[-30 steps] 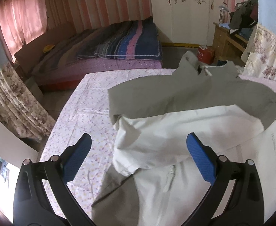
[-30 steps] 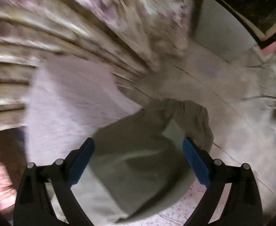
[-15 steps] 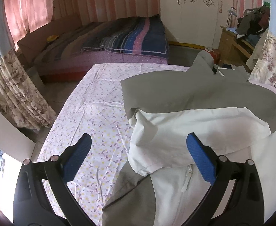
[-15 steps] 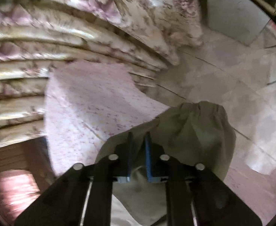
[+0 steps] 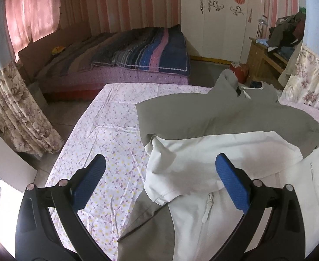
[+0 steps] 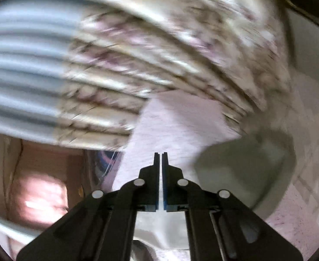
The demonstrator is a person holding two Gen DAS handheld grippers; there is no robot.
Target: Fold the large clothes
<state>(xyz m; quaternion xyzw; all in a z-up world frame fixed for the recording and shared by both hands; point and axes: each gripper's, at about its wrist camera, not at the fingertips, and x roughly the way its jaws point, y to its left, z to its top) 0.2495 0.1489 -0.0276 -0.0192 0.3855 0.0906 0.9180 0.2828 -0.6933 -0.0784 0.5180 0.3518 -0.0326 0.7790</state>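
A large grey and white jacket (image 5: 220,161) lies on the floral sheet (image 5: 107,152), a white sleeve folded across its grey body and the zipper running toward me. My left gripper (image 5: 159,178) is open and empty, held above the jacket's near left part. In the blurred right wrist view my right gripper (image 6: 159,158) is shut, jaws nearly touching. The jacket's grey sleeve end (image 6: 246,169) hangs to its right, with white fabric below the jaws. Whether fabric is pinched between the jaws is hidden.
A bed with a striped blanket (image 5: 137,50) stands beyond the sheet. A white wardrobe (image 5: 220,17) and a wooden desk piled with clothes (image 5: 274,45) are at the back right. Floral curtains (image 5: 13,113) hang at the left and, in the right wrist view, at the top (image 6: 159,54).
My right gripper closed over the grey sleeve end, then swung up and left; the sleeve now sits to its right. The left gripper stayed open and drifted slightly left.
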